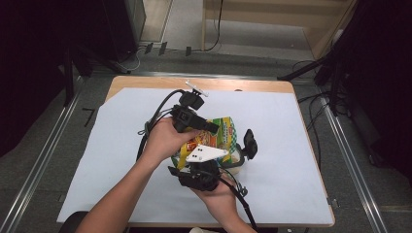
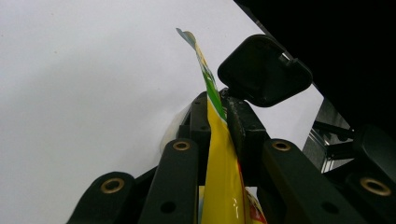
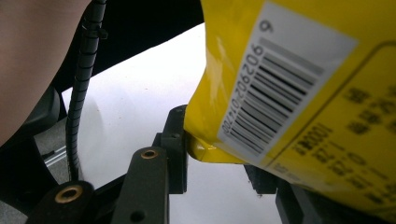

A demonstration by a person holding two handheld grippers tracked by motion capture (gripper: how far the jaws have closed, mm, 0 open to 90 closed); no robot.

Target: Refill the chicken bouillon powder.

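— While both grippers are on the yellow snack bag [image 1: 224, 132], where exactly is it?

— Lifted off the white sheet [image 1: 291, 145] near the middle of the table [image 1: 145, 83], between the two hands. In the left gripper view, the left gripper [image 2: 219, 116] has its jaws pressed flat against the bag's thin upper seam, one on each face, so it is pinching the bag. A bowl-like thing sits beneath the bag in the high view, but I cannot make out what it is.

— And the right gripper [image 3: 217, 154]?

— Its own view puts the bag's lower corner, the one by the barcode [image 3: 275, 88], between its jaws. One jaw touches the corner; the other is hidden behind the bag, so I cannot tell whether they are closed on it or only cupping it.

— It looks like they mean to tear or pull the bag open. How should that go?

— My judgement: keep the left pinch firm and right on the seam, since the film is slick and could slide out. Make sure the right gripper has a real bite on the bag before pulling. Then draw the hands apart slowly, above the sheet, so nothing spills if the seam gives suddenly.

— Any snag risk?

— The cable [image 3: 86, 70] hangs close to the right gripper; keep it out of the pull.
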